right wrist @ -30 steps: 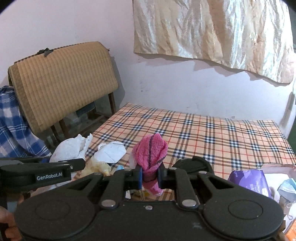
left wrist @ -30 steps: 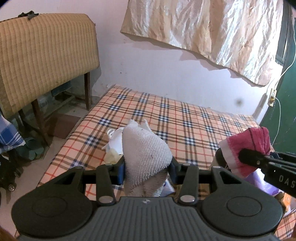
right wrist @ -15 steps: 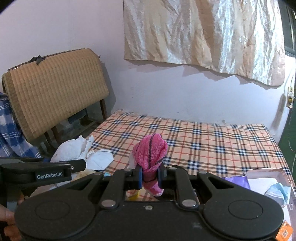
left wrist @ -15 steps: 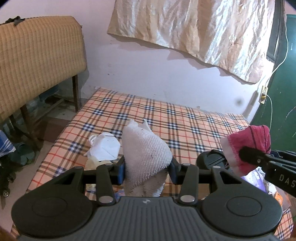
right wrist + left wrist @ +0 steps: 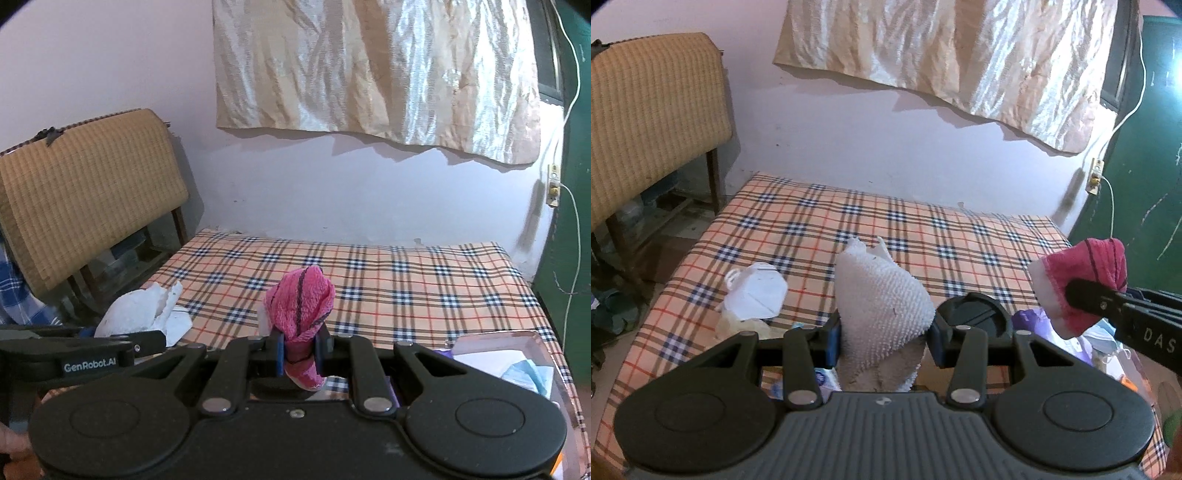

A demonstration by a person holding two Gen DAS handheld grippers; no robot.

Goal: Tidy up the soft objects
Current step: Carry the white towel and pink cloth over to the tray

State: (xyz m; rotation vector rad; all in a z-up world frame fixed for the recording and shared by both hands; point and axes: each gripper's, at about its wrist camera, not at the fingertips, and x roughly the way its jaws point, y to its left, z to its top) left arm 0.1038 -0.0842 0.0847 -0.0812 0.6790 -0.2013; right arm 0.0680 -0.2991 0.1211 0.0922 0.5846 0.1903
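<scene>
White terry cloth (image 5: 882, 295) is clamped between the fingers of my left gripper (image 5: 884, 332) and held above the plaid bedspread (image 5: 923, 236). My right gripper (image 5: 299, 349) is closed on the pink cloth (image 5: 301, 306), also lifted clear of the bed.

Progress: both cloths are picked up; neither is placed. A white face mask (image 5: 757, 291) and a few small items beside it remain loose on the bedspread, so I judge the task to be at an early to middle stage.

View differences: the left wrist view shows the face mask and a black round object (image 5: 975, 312) just beyond my fingers. The right wrist view shows a clear container (image 5: 517, 360) at the right, holding what appears to be paper and a blue mask; the edge distortion makes this uncertain.
</scene>
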